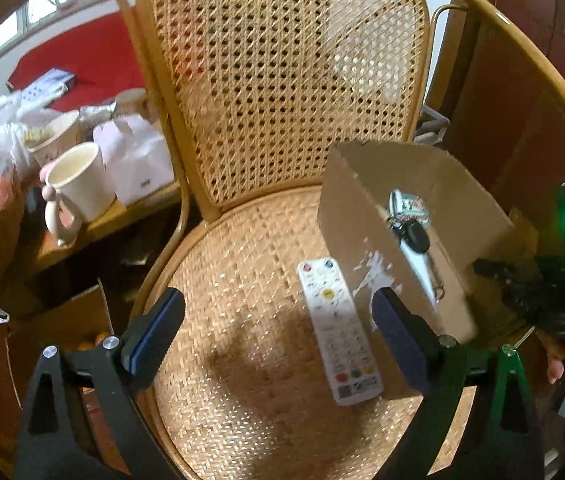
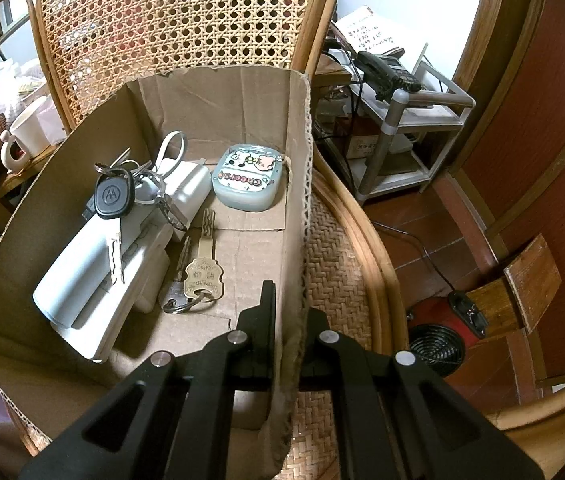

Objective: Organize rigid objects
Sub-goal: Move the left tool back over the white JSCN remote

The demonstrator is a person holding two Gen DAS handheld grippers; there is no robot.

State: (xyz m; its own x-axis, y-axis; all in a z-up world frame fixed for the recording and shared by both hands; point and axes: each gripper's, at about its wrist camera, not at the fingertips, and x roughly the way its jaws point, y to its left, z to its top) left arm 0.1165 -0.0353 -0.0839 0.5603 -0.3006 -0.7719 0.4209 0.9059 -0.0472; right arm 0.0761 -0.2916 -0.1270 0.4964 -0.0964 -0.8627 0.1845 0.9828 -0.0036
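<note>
A white remote control (image 1: 340, 330) lies on the woven rattan chair seat (image 1: 242, 260), right beside the left wall of a cardboard box (image 1: 362, 220). My left gripper (image 1: 274, 300) hangs open above the seat with nothing between its fingers; its right finger (image 1: 398, 332) is next to the remote. My right gripper (image 2: 290, 300) is shut on the box's right wall (image 2: 296, 160). Inside the box lie a black car key on a ring (image 2: 112, 196), a brass key (image 2: 204, 276), white plastic devices (image 2: 94, 276) and a teal case (image 2: 244, 180).
A cream mug (image 1: 78, 184), a bowl and bags crowd a side table left of the chair. An open carton (image 1: 62, 320) sits under it. Right of the chair are a rack with a telephone (image 2: 386, 70), floor cables and a red fan heater (image 2: 438, 340).
</note>
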